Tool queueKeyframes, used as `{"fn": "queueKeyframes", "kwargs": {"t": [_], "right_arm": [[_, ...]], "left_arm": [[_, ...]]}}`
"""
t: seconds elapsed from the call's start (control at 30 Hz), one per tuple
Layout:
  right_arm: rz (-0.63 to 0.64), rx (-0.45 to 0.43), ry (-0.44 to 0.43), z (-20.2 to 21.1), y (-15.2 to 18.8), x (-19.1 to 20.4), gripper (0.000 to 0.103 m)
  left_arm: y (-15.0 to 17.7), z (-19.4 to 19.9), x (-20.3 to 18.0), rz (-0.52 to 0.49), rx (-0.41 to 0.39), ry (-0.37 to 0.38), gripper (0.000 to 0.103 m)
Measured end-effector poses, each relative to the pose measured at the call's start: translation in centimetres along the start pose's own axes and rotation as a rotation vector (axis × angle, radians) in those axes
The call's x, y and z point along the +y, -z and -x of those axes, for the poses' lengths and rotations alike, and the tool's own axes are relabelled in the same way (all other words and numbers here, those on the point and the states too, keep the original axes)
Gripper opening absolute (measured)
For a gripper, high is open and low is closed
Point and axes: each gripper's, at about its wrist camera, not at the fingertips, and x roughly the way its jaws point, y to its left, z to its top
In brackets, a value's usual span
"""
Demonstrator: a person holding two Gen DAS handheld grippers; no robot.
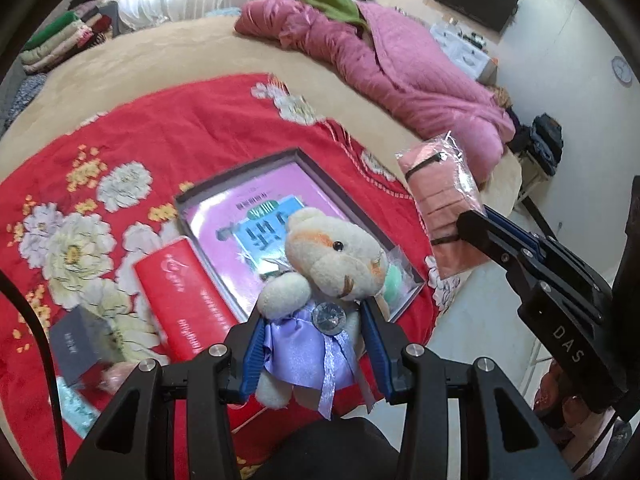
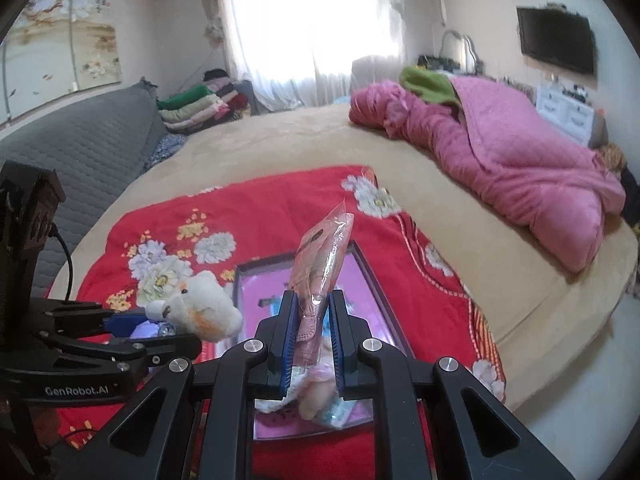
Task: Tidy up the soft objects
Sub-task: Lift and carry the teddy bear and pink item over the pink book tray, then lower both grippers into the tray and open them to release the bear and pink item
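Fingers clamp teddy bear; pouch edge-on.

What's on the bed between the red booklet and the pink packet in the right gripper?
In the left wrist view, the open box with its pink lining lies between the red booklet and the pink packet, with the teddy bear held above it.

The letters "DAS" stand in white on the black body of the right gripper in the left wrist view; "GenRobot.AI" stands in white on the black body of the left gripper in the right wrist view. The pink sheet inside the dark tray carries large printed characters, seen upside down and not clear enough to read; the red box has white writing and a small logo, too blurred to read.
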Motion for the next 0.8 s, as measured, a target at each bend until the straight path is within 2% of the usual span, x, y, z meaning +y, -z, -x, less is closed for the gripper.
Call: {"fn": "queueKeyframes", "kwargs": {"t": [0.17,0.37,0.57,0.8], "right_arm": [[-0.073,0.084,-0.018,-3.8,1.2,-3.0,0.016],[-0.124,0.189,-0.033,-8.2,2.9,-5.0,0.016],[-0.154,0.243,-0.029,-10.7,4.5,-6.1,0.016],[-0.125,0.273,0.008,-11.7,5.3,-6.5,0.019]], "left_arm": [[-0.3,-4.3,-0.4,0.0,0.078,-0.017,0.045],[-0.1,-7.5,-0.3,-0.005,0.136,-0.049,0.045],[0.0,-9.4,-0.1,-0.005,0.168,-0.057,0.045],[0.2,-10.7,-0.3,-0.007,0.192,-0.051,0.047]]}}
